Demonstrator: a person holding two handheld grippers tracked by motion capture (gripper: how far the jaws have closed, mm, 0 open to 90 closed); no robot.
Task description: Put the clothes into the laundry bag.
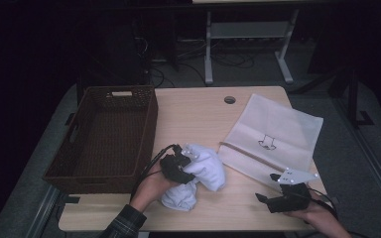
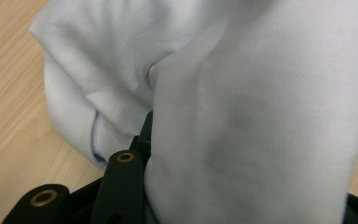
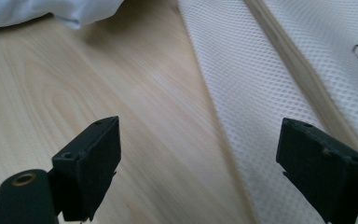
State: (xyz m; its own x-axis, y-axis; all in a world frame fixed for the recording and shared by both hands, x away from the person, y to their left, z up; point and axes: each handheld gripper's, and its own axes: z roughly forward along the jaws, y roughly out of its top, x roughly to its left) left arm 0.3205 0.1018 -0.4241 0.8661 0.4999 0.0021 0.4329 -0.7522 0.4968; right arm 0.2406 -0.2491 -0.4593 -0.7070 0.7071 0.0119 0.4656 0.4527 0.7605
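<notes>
Light wood tabletop [image 1: 198, 116] is carrying a dark wicker basket [image 1: 106, 136] at its left and a white mesh bag [image 1: 273, 136] at its right. Between them, I am clamping my left gripper [image 1: 178, 168] on the crumpled white cloth [image 1: 203, 171]. My right gripper [image 3: 198, 154] is hovering spread wide by the bag's near edge.

Your left tool [image 1: 181, 166] clamped tight, right tool [image 3: 198, 163] low (jaws wide apart), forearms both near you.
</notes>
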